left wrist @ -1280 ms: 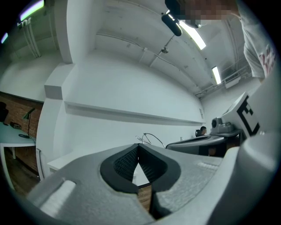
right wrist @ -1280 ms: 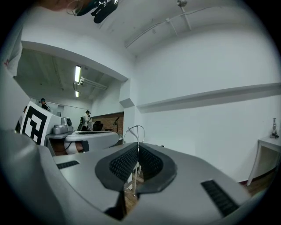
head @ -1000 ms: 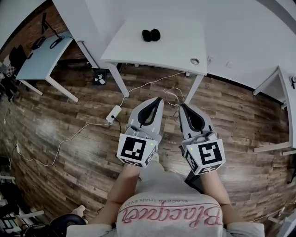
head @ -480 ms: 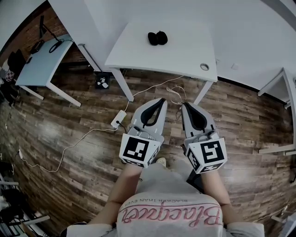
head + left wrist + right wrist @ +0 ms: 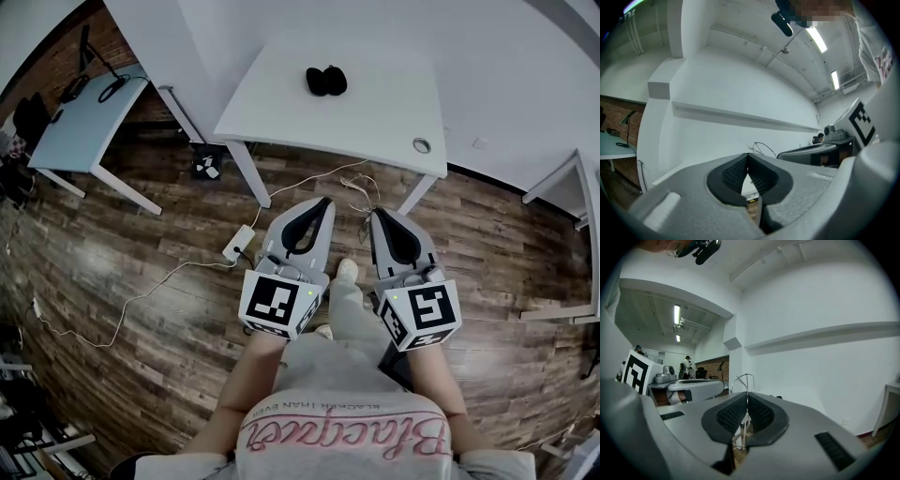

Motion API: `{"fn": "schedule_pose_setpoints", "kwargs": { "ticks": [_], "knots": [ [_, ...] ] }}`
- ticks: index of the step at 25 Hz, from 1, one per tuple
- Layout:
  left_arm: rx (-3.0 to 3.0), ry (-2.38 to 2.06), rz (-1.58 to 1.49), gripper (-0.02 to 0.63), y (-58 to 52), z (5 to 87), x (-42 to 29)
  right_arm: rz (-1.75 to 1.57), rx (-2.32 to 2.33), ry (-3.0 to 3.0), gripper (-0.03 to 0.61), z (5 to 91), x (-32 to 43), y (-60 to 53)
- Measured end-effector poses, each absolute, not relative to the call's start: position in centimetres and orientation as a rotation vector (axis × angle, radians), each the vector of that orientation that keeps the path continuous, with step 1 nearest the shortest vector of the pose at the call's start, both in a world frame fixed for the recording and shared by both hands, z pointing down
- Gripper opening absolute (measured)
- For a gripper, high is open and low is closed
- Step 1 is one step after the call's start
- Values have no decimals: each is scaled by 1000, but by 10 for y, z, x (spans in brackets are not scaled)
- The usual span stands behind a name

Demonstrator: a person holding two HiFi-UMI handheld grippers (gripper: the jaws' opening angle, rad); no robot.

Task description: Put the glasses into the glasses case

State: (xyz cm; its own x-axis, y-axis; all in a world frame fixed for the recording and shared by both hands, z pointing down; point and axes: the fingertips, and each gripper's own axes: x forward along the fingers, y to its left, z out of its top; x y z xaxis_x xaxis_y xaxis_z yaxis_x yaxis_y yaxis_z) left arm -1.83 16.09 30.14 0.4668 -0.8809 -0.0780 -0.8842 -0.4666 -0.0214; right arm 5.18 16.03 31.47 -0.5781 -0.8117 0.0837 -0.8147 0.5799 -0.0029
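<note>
Head view: both grippers held low at mid-frame over the wood floor [image 5: 141, 281], pointing up-frame. Left gripper [image 5: 324, 201] and right gripper [image 5: 375, 213] both have jaws pressed together, nothing btwn them; each gripper view confirms this, left gripper [image 5: 748, 155] and right gripper [image 5: 747, 394] w/ pads meeting at the tip.

Only the head view shows the task's things: two dark objects [image 5: 326, 81], touching side by side, at top centre on the white table [image 5: 375, 112], well apart from both grippers. Too small to tell glasses from case.

Only the gripper views show what's higher up: white walls w/ a long ledge and ceiling strip lights [image 5: 818, 40]. Left gripper view catches the other gripper's marker cube [image 5: 860, 124] at right edge. Right gripper view shows distant people [image 5: 688, 364] at mid-left.

Floor: white cables, a power strip [image 5: 234, 246], and a shoe [image 5: 346, 270] btwn the grippers. A second desk [image 5: 84, 122] stands upper left by a brick wall [image 5: 56, 56].
</note>
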Motion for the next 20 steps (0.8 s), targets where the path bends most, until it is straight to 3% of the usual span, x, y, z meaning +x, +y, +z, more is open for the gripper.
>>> {"fn": "schedule_pose_setpoints", "kwargs": {
  "ticks": [20],
  "knots": [
    [-2607, 1639, 49, 6, 18, 296, -54, 92, 1293, -2763, 14, 316, 12, 12]
  ]
}}
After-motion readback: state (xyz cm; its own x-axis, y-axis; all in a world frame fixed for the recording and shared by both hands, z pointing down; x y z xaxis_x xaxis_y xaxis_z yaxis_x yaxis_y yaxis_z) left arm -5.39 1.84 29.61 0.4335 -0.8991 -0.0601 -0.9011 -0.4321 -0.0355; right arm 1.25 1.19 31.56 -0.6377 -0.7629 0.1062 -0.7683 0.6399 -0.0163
